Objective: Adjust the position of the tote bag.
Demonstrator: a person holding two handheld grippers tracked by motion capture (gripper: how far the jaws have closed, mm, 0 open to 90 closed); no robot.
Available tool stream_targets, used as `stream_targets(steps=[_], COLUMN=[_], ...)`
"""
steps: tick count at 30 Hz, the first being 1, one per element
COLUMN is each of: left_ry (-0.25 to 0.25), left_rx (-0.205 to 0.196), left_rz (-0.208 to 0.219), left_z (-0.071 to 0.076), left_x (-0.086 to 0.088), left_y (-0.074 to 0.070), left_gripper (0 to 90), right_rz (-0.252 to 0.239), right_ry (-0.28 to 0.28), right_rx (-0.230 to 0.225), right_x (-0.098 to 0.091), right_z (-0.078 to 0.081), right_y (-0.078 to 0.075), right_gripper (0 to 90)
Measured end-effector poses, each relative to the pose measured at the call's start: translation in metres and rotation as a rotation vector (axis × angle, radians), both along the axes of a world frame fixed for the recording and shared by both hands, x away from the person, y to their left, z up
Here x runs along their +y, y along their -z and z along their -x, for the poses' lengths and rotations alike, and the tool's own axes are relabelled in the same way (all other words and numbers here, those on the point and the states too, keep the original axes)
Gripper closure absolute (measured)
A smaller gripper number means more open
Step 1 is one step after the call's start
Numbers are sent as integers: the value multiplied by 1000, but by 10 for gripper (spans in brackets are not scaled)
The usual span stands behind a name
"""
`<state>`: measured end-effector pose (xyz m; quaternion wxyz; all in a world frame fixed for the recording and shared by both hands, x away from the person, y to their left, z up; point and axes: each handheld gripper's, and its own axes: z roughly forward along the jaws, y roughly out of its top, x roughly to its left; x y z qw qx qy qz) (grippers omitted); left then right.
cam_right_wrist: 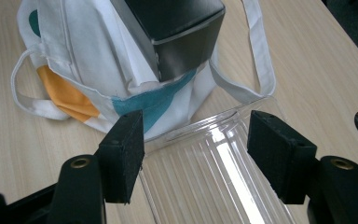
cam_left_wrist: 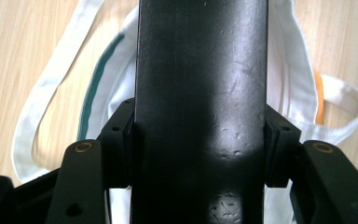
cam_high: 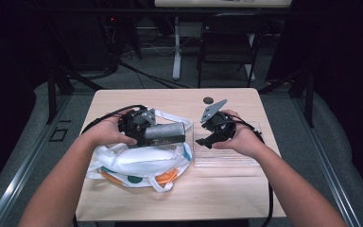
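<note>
**One box held over one bag, one clear tray beside it**

Nearest the camera in the high view, two forearms come in from the bottom edge, one hand on each of the two grippers. They work over a single light wooden table (cam_high: 123,203).

The left gripper (cam_high: 144,127) has its jaws closed on one dark grey box (cam_high: 165,131), a long rectangular block with a dull metallic sheen. In the left gripper view the box (cam_left_wrist: 200,112) runs straight up the middle, with a black pad pressed against each of its long sides. The box hangs just above the one cloth bag (cam_high: 137,165), a white tote with teal and orange patches and white strap handles, which lies slumped on the table. From the right gripper view the box's far end (cam_right_wrist: 177,32) sits at the bag's (cam_right_wrist: 74,56) opening; whether it touches the cloth or has gone inside cannot be told. What, if anything, lies in the bag is hidden.

The right gripper (cam_high: 207,141) is held over one clear ribbed plastic tray (cam_high: 227,158) that lies flat just to the right of the bag. Its jaws stand wide apart with nothing between them. Nothing lies on the part of the tray (cam_right_wrist: 223,172) seen in the right gripper view.

Farther back, one small dark round hole (cam_high: 208,100) marks the tabletop near its far edge. Beyond the table, one dark folding chair (cam_high: 229,42) stands on the floor.
</note>
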<state>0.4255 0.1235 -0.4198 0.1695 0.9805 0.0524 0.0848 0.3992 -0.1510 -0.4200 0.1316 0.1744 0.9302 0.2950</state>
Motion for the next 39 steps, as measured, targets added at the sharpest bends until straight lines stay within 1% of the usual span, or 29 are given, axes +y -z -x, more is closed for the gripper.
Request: stream_targets(steps=[3,6,7,8,9,11,13,17,19,20,21,24,26,27,30,31,32,33,39], left_ry=[14,30,34,34,45,51,56,71,85,77,87,93,102,106,113,115,114,111,131], left_rx=[1,3,3,6,2,2,3,2,-6,1,-6,-8,-13,-11,-11,-16,-15,-12,-20], left_rz=[2,3,4,1,-7,-10,-5,-9,-8,-5,-7,-6,-6,-9,-7,-8,-7,-7,0], left_z=[0,-1,-1,0,-1,-1,-2,-1,-1,0,0,0,1,1,2,2,2,2,3], left_x=[-9,-18,-21,-23,-26,-30,-34,-42,-44,-46,-47,-50,-52,-53,-56,-56,-57,-57,-61], left_y=[-1,-1,0,0,0,1,1,0,0,1,0,1,1,1,1,1,1,1,0], left_gripper=[427,427,427,427,427,427,427,427,427,427,427,427,427,427,427,427,427,427,428], right_rz=[10,25,21,27,33,33,48,46,56,51,50,50,59,54,53,60,54,60,67], right_ry=[-20,-48,-52,-62,-75,-85,-97,-99,-107,-104,-105,-112,-121,-120,-128,-132,-132,-139,-156], right_rx=[-8,-36,-42,-44,-48,-48,-49,-52,-55,-58,-58,-56,-57,-58,-54,-54,-50,-51,-45], right_x=[1,1,2,2,2,2,3,4,5,6,6,9,10,11,14,15,15,16,21], right_z=[0,0,0,0,0,0,-1,-2,-3,-3,-3,-4,-4,-4,-5,-6,-6,-6,-6], right_y=[-3,-7,-8,-9,-9,-9,-9,-9,-9,-9,-9,-8,-9,-9,-8,-9,-8,-8,-6], right_gripper=[351,345,339,336,332,327,322,314,310,308,305,302,302,301,299,299,299,299,300])
